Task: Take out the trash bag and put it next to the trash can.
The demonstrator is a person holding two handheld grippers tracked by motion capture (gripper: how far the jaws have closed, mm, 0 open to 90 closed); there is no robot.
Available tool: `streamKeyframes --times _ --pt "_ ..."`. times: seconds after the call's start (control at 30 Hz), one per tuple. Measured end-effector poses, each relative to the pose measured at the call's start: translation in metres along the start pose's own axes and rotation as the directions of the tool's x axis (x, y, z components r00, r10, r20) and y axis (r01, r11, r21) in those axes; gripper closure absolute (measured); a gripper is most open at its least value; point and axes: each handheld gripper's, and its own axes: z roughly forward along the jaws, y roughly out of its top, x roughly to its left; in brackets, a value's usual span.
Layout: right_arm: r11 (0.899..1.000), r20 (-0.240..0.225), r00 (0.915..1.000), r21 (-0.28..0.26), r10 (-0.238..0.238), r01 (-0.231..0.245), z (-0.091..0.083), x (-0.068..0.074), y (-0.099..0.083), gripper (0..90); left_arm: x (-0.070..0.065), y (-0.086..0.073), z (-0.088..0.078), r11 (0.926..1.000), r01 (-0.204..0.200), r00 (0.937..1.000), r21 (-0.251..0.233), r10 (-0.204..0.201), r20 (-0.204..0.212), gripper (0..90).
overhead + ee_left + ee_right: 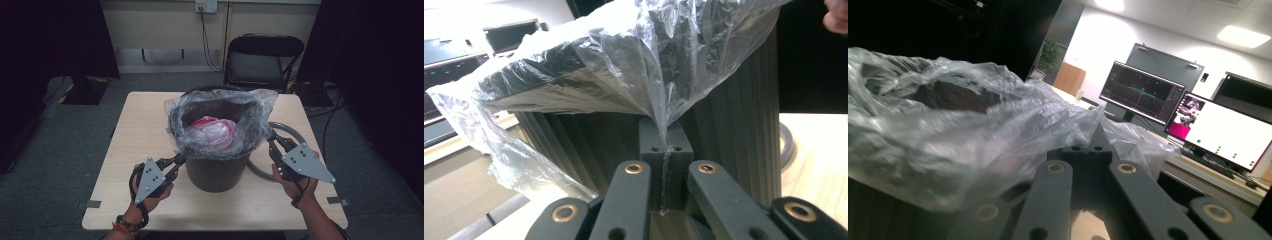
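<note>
On the left of the high view, the left tool (179, 161) reaches in from the person's left hand (150, 187) toward the near-left side of the bin (217, 172). In the left gripper view its jaws are pressed together on a fold of the clear plastic liner (624, 55), just below the bin's rim, with the ribbed dark wall of the bin right behind them.

The bin stands upright in the middle of the light wooden counter (135, 135), its long axis vertical and its mouth facing up. The liner (252, 107) sits inside it and is folded out over the rim all the way round, hanging loosely down the outer wall. Inside the bin lies crumpled plastic, pink and white (214, 131).

To the right, the right tool (272, 141) comes from the right hand (295, 182) to the near-right side of the rim. In the right gripper view its jaws stand together with the liner (948, 130) bunched over their tips, pinching the film.

A grey ring (295, 132) lies flat on the counter, behind the right tool and partly hidden by the bin. Beyond the counter stands a black folding chair (262, 60) against the wall, with cables (207, 40) hanging beside it. The right gripper view shows lit monitors (1223, 130) on a desk farther off.
</note>
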Motion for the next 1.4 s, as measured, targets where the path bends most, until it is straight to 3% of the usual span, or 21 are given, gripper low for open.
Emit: streamKeyframes --times 0.3,0.53,0.93,1.23,1.4 --pt "0.999 -0.057 0.9977 -0.016 -0.036 0.035 0.006 0.016 0.019 90.0 -0.01 0.002 0.0 1.0 -0.001 0.9997 0.002 0.001 -0.023 90.0" --pt "0.998 -0.124 0.9908 -0.037 -0.053 0.049 0.007 0.032 0.031 90.0 -0.017 0.004 0.001 1.0 0.005 0.9993 0.004 -0.005 -0.037 90.0" --pt "0.993 -0.193 0.9768 -0.083 -0.093 0.078 0.007 0.067 0.033 90.0 -0.023 0.003 0.003 1.0 0.009 0.9996 -0.002 -0.009 -0.027 90.0" --pt "0.992 -0.248 0.9657 -0.116 -0.077 0.049 0.011 0.093 0.025 90.0 -0.029 0.003 0.003 0.9999 0.009 1.0 -0.009 -0.009 0.003 90.0" --pt "0.99 -0.268 0.9613 -0.139 -0.063 0.026 0.012 0.1 0.022 90.0 -0.032 0.002 0.004 0.9999 0.008 0.9996 -0.01 -0.008 0.026 90.0"
